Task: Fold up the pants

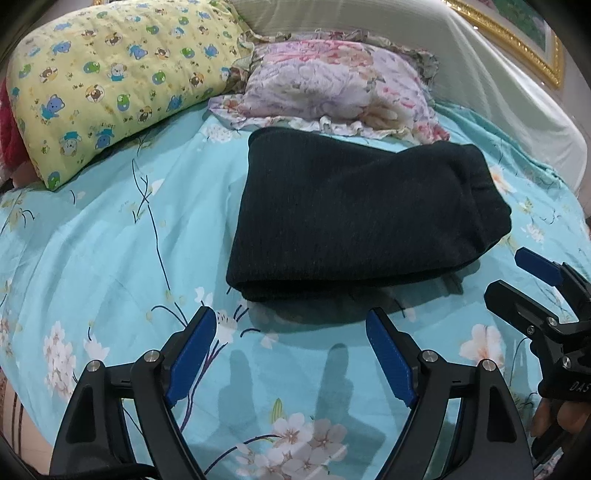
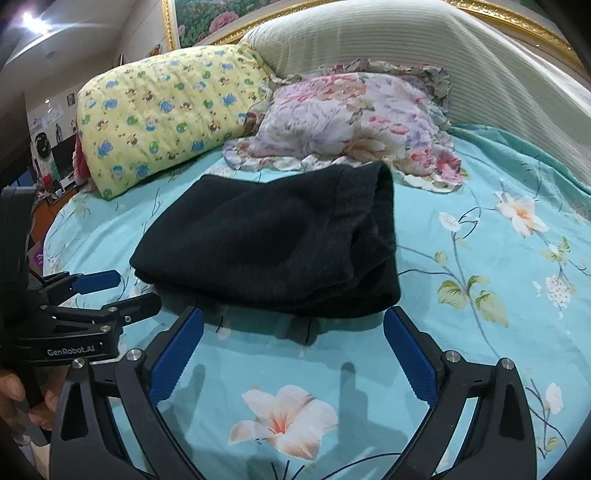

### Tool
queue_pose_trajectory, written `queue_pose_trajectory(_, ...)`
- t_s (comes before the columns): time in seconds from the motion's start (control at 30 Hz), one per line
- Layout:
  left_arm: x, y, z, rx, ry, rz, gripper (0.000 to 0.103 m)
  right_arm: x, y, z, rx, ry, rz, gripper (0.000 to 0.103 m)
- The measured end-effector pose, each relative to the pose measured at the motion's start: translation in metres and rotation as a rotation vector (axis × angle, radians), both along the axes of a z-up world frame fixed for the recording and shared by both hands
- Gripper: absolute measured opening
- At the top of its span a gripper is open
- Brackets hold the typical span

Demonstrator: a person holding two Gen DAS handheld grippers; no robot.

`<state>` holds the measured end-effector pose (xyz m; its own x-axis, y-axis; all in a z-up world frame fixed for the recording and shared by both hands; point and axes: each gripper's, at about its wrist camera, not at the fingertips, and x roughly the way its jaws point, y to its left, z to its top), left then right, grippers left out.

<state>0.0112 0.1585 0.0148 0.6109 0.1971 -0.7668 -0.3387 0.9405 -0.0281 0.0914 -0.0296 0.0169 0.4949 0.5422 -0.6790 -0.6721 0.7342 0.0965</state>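
The dark knit pants [image 1: 362, 218] lie folded on the turquoise floral bedsheet [image 1: 110, 240]. Left gripper [image 1: 291, 350] and right gripper [image 2: 293, 347] both hang spread, empty; a careless nudge could undo the loose right-hand layers.

A red fabric item [image 1: 9, 129] at the left edge of the left wrist view is mostly hidden behind the yellow pillow [image 1: 122, 81]. The gold-framed picture [image 2: 207, 18] is cut off by the right wrist view's top edge. Shelf clutter [image 2: 55, 155] at that view's left is too small to identify.
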Motion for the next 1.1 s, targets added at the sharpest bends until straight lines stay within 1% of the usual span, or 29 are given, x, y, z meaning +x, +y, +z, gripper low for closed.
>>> queue_pose_trajectory(0.23, 0.004, 0.004, -0.005, -0.002, 0.018, 0.018, 0.084, 0.005, 0.004, -0.007, -0.011, 0.017, 0.009, 0.098)
queue_pose_trajectory(0.43, 0.007, 0.003, -0.008, 0.017, 0.022, 0.026, 0.084, 0.008, 0.005, -0.011, -0.007, 0.024, 0.008, 0.098)
queue_pose_trajectory(0.6, 0.008, 0.002, -0.011, 0.015, 0.032, 0.023, 0.084, 0.008, 0.004, -0.012, 0.007, 0.029, 0.002, 0.098)
queue_pose_trajectory(1.1, 0.009, -0.002, -0.009, 0.03, 0.021, 0.023, 0.084, 0.008, 0.003, -0.011, 0.018, 0.027, 0.0, 0.098)
